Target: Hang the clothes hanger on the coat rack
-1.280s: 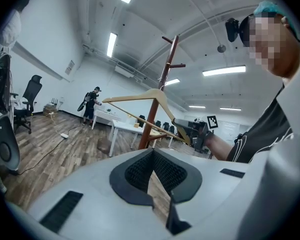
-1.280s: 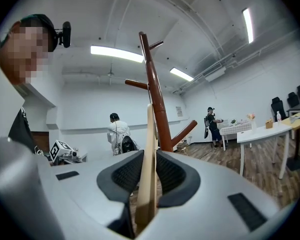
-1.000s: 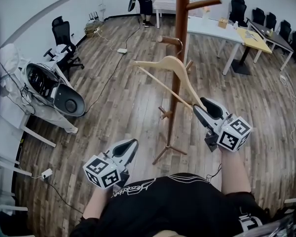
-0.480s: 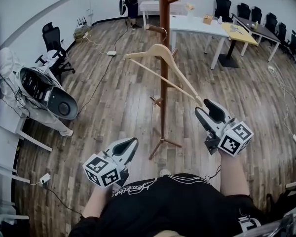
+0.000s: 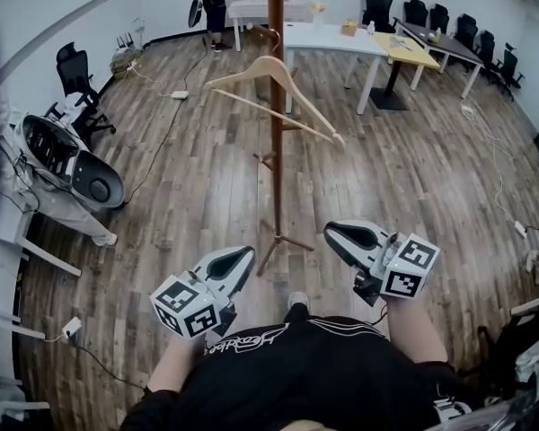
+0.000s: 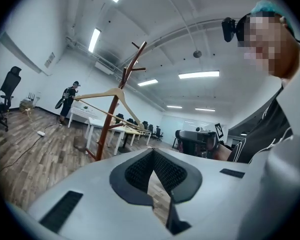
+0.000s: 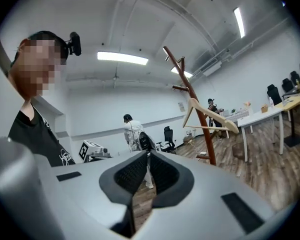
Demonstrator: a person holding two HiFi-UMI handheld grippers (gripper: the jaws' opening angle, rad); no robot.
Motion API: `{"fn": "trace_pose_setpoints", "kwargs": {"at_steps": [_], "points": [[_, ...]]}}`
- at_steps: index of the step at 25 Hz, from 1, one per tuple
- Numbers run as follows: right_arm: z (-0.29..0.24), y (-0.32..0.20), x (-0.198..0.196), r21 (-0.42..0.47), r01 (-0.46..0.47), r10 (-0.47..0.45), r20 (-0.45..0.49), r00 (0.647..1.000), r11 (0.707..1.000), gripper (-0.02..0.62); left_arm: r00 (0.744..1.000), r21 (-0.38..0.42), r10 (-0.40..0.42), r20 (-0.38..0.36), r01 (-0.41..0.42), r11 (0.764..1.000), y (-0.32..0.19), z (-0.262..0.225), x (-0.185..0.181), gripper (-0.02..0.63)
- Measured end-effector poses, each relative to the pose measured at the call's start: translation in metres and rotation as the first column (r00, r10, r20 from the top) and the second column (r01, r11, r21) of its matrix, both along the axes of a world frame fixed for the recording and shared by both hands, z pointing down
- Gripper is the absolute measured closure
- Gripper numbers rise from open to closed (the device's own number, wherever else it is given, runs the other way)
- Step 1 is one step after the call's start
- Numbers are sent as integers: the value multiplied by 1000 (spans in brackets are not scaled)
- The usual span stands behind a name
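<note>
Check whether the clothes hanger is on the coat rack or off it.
On: the clothes hanger hangs from a peg of the coat rack, unheld.

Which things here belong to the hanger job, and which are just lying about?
Job:
- wooden hanger, hanging on the rack
- coat rack

Lying about:
- black office chair
- white table
- yellow table
- power strip on the floor
</note>
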State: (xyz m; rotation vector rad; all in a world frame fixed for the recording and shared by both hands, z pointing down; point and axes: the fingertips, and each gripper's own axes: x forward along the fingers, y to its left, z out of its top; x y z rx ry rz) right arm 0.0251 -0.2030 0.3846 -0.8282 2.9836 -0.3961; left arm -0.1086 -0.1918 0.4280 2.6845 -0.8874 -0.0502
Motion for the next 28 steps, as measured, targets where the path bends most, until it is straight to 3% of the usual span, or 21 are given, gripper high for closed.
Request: {"fn": "trace_pose_setpoints", "kwargs": {"at_steps": [5,10,16,22,28], "points": [[2,31,-4,-44,69,-68,31,997,997,554,1000,27,21,-23,-20,999,16,-10,12,600],[-2,41,3,-98,115,-101,135,986,989,554,999,50,19,-40,-17,999,27,-23,21,600],[6,54,24,-129,109,-90,143,986,986,557,987,27,58,-148,-54,998,46,-43,45,600],[7,75,48,-136,125,-104,151,983,983,557,995,44,77,-59,-74,996,73,-47,83,600],[2,104,65,-126,144,-121,173,977,982,557,992,90,104,-65,-98,991,109,-62,107,600]]}}
